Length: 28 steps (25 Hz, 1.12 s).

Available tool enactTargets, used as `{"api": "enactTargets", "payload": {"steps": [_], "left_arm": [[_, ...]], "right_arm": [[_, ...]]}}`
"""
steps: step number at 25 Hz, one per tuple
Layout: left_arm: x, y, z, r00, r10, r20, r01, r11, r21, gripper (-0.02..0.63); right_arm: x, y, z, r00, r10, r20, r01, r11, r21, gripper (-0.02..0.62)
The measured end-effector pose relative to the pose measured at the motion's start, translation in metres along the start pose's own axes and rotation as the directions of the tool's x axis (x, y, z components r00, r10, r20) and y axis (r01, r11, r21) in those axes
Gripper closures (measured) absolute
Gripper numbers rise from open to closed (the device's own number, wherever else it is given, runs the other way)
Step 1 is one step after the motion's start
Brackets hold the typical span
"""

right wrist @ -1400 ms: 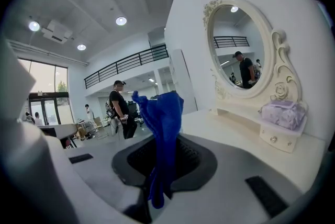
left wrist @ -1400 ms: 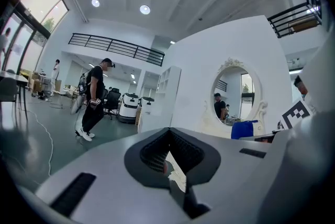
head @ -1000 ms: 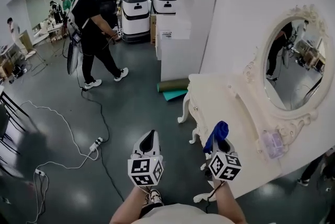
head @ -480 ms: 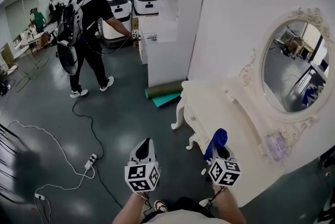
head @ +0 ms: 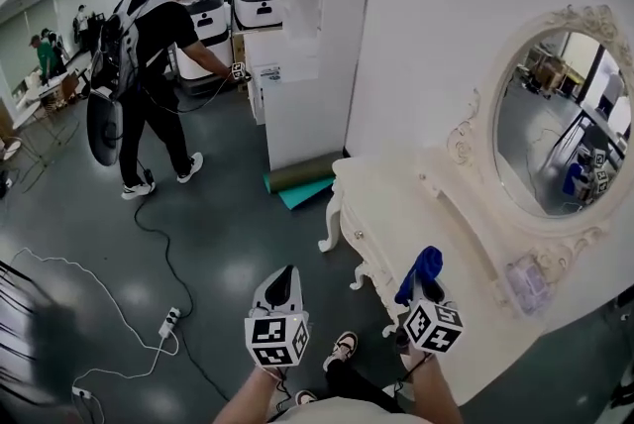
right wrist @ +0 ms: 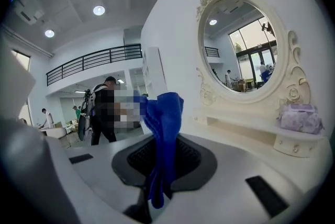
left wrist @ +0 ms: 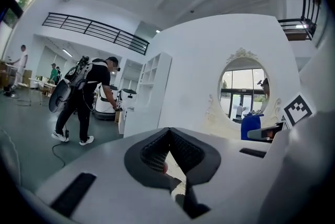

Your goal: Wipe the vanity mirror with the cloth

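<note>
A large lab hall: staged vanity mirror [head: 550,125], boxy white machines [head: 260,6], floor power strip [head: 166,323], mezzanine railing [left wrist: 94,32].

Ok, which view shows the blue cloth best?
The right gripper view: the blue cloth stands large and central, pinched between the jaws of the right gripper. The head view shows only its tip above that gripper. The left gripper view shows just a small blue patch at its right.

Cream vanity surface [head: 396,204], carved legs, set against a white wall; oval mirror [head: 555,125] upright at its back; pale lilac packet [head: 527,281] on the low ledge beside the mirror's base; dark glossy floor [head: 218,234] bearing a white power strip [head: 168,322], an olive rolled mat [head: 302,172] and a teal sheet [head: 302,193] just beside it.
</note>
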<state>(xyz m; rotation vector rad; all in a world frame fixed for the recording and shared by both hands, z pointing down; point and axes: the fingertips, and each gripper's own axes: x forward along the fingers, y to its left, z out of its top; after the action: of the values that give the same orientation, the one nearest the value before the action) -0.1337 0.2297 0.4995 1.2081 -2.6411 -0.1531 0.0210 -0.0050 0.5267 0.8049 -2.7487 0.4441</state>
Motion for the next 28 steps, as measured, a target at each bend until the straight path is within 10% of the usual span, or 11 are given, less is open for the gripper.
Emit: {"api": "enactTargets", "payload": {"steps": [17, 28], "left_arm": [[0.249, -0.113, 0.049, 0.966, -0.247, -0.077, 0.255, 0.959, 0.124, 0.601], [0.322, -0.259, 0.012, 0.826, -0.535, -0.178, 0.553, 0.83, 0.069, 0.601]], "right_arm": [[0.132, -0.146, 0.057, 0.977, -0.201, 0.067, 0.181, 0.956, 0.229, 0.531], [0.094, -0.236, 0.071, 0.904, -0.424, 0.05, 0.404, 0.889, 0.216, 0.531]]}}
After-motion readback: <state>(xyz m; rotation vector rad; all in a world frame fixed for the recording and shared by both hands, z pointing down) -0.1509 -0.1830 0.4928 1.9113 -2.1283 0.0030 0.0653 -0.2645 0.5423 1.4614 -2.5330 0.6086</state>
